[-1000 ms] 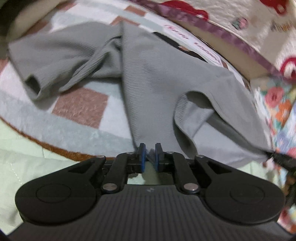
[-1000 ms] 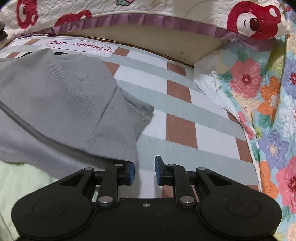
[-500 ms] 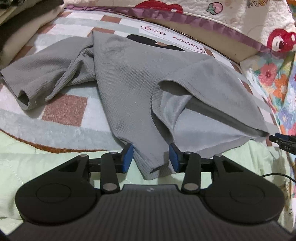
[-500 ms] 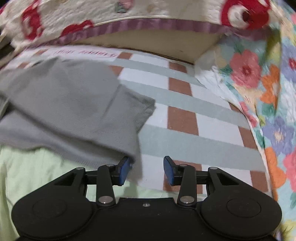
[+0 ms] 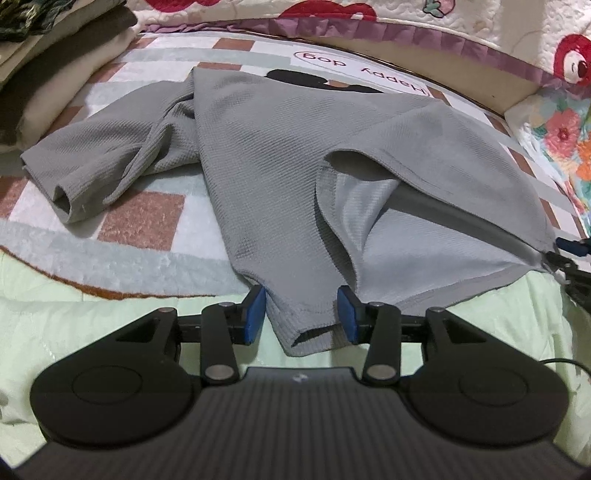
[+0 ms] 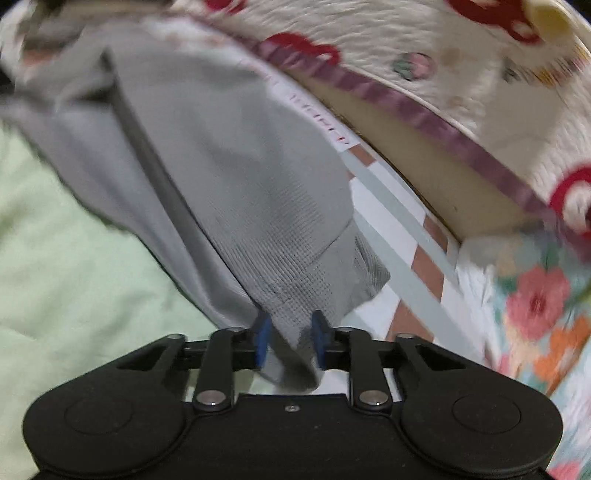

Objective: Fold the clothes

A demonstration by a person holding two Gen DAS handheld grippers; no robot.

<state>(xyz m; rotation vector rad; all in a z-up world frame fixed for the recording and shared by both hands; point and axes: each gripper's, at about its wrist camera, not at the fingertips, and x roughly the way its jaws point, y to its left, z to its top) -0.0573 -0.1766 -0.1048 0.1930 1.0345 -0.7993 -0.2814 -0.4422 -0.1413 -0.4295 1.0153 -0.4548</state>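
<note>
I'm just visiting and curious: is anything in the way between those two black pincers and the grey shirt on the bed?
Nothing visible. The grey ribbed shirt lies open on the checked blanket, and its near edge already sits between the blue pads of the left gripper. A corner of it also sits between the pads of the right gripper, whose jaws have just been closing.

This was a home bedroom, and the bedding showed it. A pale green quilted bedspread covered the near part of the bed, and on it lay a plush checked blanket in brown, white and grey-green squares — printed at its far edge with the words "Happy dog". Beyond it ran a cream quilt with red cartoon bears and a purple frill. A floral quilt sat at the right, and folded cushions or blankets were stacked at the far left.
</note>
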